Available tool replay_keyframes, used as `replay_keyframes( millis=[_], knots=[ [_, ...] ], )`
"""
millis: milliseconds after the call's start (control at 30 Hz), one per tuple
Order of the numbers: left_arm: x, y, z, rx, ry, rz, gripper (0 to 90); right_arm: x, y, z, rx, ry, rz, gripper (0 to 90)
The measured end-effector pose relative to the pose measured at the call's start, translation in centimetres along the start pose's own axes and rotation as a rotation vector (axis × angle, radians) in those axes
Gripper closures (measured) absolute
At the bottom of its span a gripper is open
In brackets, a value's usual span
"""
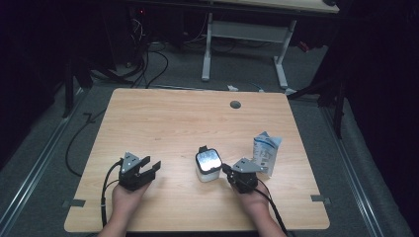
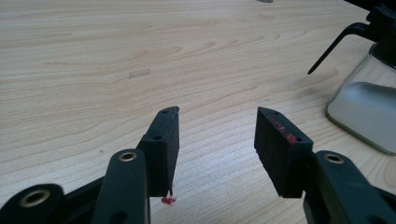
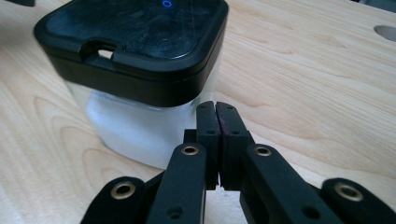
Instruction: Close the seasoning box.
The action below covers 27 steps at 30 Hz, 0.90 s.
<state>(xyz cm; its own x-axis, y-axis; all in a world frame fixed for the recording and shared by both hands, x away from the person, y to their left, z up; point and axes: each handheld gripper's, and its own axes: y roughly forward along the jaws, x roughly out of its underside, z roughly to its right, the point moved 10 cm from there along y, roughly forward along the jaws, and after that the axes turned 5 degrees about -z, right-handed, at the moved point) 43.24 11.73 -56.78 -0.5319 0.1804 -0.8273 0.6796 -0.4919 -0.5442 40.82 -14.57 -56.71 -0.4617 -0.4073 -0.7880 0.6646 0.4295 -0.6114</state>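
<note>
Black jaws of the right gripper (image 1: 228, 170) are pressed flat together with nothing between them, their tips at the lower corner of the jar (image 3: 140, 74), touching it or very nearly so; in the right gripper view the jar rises just ahead and to the left of the closed tips. The jar has a frosted, see-through body and a dark square lid (image 1: 208, 159) with a glossy top, and it stands upright near the middle of the table's near half. The left gripper (image 1: 150, 170) sits well apart from the jar on its other side, jaws spread wide and holding nothing, with bare wood between them; its view catches the jar's body (image 2: 369, 107) at the far right edge. A white pouch (image 1: 266, 152) with blue print stands just behind the right gripper, close to the jar's right. The table (image 1: 173, 118) is pale wood grain, with a round grey hole (image 1: 235, 104) near its far edge. Most of the top is bare, from the jar to the far edge and across the left half; the hands are close to the near edge. Beyond lie grey floor, cables (image 1: 148, 64) and the white legs of another desk (image 1: 244, 34) in a dim room.
</note>
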Motion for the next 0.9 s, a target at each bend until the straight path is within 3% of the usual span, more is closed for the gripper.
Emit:
replay_keyframes(
  millis=[533, 767, 900],
  knots=[
    [0.1, 0.1, 0.3, 0.007, 0.010, -0.006, 50.3, 0.3, -0.6, -2.3, -0.036, -0.012, 0.018, 87.0],
    [0.2, 0.1, 0.3, 0.010, 0.012, -0.007, 50.3, 0.3, -0.8, -2.3, -0.034, -0.012, 0.023, 83.5],
    [0.1, 0.1, 0.4, 0.012, 0.010, -0.003, 50.1, 0.5, -0.9, -1.5, -0.018, -0.005, 0.016, 82.0]
  ],
)
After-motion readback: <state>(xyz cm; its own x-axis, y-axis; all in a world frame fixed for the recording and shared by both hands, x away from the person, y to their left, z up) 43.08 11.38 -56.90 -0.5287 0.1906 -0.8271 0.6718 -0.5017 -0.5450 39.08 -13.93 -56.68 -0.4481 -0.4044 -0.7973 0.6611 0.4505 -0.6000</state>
